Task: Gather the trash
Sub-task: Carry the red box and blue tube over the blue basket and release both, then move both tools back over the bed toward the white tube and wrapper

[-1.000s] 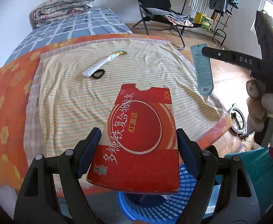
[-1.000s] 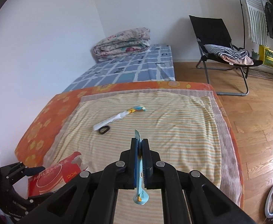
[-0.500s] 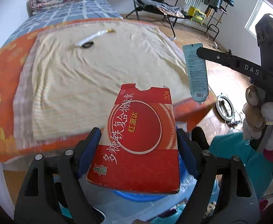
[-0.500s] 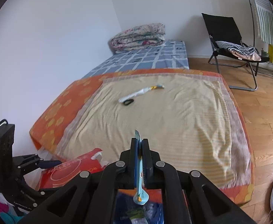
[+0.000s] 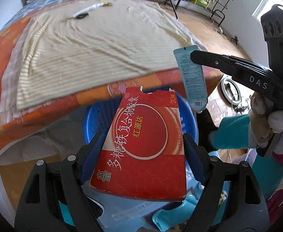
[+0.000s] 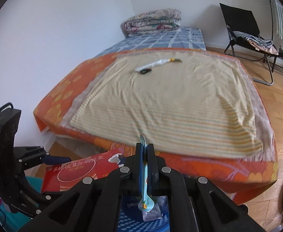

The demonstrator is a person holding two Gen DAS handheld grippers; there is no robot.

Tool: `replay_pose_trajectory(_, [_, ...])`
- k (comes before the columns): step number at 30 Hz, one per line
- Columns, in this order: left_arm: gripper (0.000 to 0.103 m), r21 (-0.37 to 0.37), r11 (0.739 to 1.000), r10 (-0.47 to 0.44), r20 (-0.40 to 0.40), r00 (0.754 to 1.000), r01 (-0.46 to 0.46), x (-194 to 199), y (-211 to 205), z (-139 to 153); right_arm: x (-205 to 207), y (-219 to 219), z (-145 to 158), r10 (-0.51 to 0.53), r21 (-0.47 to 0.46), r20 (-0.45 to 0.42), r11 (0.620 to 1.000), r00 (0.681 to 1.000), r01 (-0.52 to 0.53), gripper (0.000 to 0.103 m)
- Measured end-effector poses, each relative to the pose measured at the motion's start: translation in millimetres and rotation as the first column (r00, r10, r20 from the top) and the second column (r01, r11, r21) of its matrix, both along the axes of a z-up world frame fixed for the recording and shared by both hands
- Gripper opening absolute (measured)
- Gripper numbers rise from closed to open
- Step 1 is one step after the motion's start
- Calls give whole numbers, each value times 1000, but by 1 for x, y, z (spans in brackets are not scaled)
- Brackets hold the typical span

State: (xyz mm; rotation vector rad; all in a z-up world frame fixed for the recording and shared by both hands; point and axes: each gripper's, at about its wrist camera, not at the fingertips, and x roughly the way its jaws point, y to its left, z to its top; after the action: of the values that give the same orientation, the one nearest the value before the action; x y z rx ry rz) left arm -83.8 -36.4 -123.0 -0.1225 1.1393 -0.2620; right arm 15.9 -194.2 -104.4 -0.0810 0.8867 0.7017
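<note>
Left tongs [image 5: 141, 150] clamped on red carton [image 5: 143, 145], held flat between the two pads, above blue basket [image 5: 187, 123]. Right tongs [image 6: 146, 166] shut tight on light-blue tube [image 5: 192, 77], which hangs cap-down beside the carton's far right corner. Versus 1.0 s ago: both items were over the bed [image 6: 170, 96]; now they sit past its edge, basket below. White tube [image 6: 157, 64] on bed unchanged.

The box [image 5: 141, 147] sat clamped in the left gripper [image 5: 141, 154] at lower centre, above the basket [image 5: 95, 119]. Right of it hung the tube [image 5: 192, 77], pinched by the right gripper [image 6: 145, 166]. The bed [image 5: 83, 38] lay behind, across the upper frame.
</note>
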Motion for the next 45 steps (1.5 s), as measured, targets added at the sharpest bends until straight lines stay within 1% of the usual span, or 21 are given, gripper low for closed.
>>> replay_pose_trajectory(4, [82, 6, 1000, -7, -36, 999, 7, -4, -2, -13, -10, 2, -15, 15, -27, -16, 1000, 1000, -16, 2])
replay_pose_trajectory(12, [83, 8, 1000, 11, -114, 993, -10, -4, 4, -35, -19, 6, -39, 29, -62, -54, 998, 998, -32, 2])
replay_pose_trajectory(22, [84, 31, 999, 24, -145, 989, -19, 3, 5, -46, -22, 4, -67, 20, -88, -137, 996, 990, -32, 4])
replay_pose_trajectory(23, [84, 34, 999, 23, -145, 989, -18, 4, 4, -47, -23, 4, -69, 16, -91, -146, 995, 989, -29, 6])
replay_pose_trajectory(25, [85, 45, 999, 26, -142, 989, -20, 5, 3, -48, -22, 2, -74, 7, -93, -163, 995, 987, -23, 28])
replay_pose_trajectory(27, [85, 45, 999, 31, -144, 989, -25, 7, 4, -49, -23, -1, -78, 0, -96, -174, 995, 985, -17, 31])
replay_pose_trajectory(29, [85, 45, 999, 37, -142, 989, -31, 7, 4, -49, -23, -1, -80, -3, -106, -183, 994, 983, -16, 37])
replay_pose_trajectory(31, [85, 45, 998, 39, -139, 990, -33, 8, 4, -48, -23, -1, -81, -7, -109, -186, 994, 983, -14, 53])
replay_pose_trajectory(35, [85, 49, 998, 40, -128, 991, -34, 9, 3, -46, -24, -1, -81, -14, -114, -176, 993, 984, -7, 64])
replay_pose_trajectory(37, [85, 53, 998, 37, -123, 992, -31, 10, 2, -45, -24, -1, -80, -15, -113, -175, 994, 985, -5, 73])
replay_pose_trajectory(40, [85, 59, 998, 34, -114, 993, -27, 10, -1, -43, -23, -1, -79, -21, -110, -178, 994, 984, 2, 81])
replay_pose_trajectory(45, [85, 64, 998, 35, -103, 994, -29, 14, 0, -41, -18, -1, -78, -37, -110, -184, 994, 982, 17, 85])
